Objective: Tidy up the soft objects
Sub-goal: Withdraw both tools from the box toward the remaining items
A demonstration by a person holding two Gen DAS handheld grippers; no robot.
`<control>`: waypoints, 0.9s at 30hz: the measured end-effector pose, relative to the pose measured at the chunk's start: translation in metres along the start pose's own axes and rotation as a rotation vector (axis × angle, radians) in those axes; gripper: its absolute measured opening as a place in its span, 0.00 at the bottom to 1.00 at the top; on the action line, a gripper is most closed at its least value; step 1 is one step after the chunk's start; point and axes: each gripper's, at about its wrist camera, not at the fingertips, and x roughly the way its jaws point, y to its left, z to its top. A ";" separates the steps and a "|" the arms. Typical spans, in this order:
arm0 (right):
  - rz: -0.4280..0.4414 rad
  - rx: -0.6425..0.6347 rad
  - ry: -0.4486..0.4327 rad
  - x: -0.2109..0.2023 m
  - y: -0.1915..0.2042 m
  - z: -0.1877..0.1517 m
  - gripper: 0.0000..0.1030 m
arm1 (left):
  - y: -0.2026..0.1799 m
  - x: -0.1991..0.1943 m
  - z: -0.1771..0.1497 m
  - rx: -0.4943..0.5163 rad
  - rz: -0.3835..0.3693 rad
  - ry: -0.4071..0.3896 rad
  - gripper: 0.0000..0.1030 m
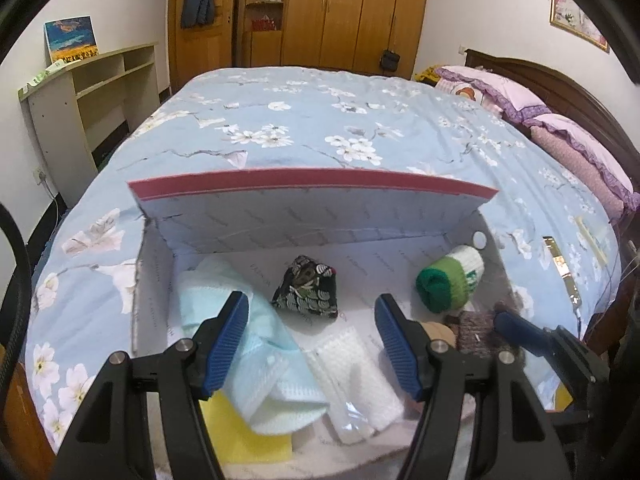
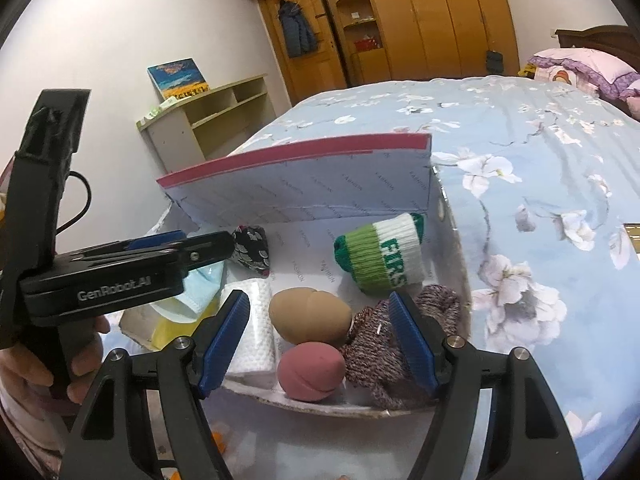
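Matt paper-lined cardboard box (image 1: 400, 216), ribbed knit sock roll (image 2: 380, 256), smooth matt sponges (image 2: 310, 314), printed cotton bedspread (image 1: 304, 120).

Home bedroom: bed (image 1: 320, 120), wardrobe (image 1: 352, 12).

even indoor light, soft shadows, sharp focus, strong fisheye bending at edges.

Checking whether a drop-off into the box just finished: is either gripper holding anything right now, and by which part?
Nothing is held. The left gripper and right gripper both stand open above the box, pads clear of the soft things inside.
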 end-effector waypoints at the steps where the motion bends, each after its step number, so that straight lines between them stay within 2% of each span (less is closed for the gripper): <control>1: -0.002 0.000 -0.003 -0.004 0.000 -0.001 0.72 | 0.000 -0.004 -0.001 0.000 -0.001 -0.004 0.67; 13: -0.015 -0.007 -0.025 -0.043 0.004 -0.007 0.72 | -0.007 -0.054 -0.023 0.013 -0.017 -0.044 0.67; 27: -0.030 -0.055 0.004 -0.067 0.018 -0.029 0.72 | -0.011 -0.084 -0.065 0.021 -0.035 -0.027 0.67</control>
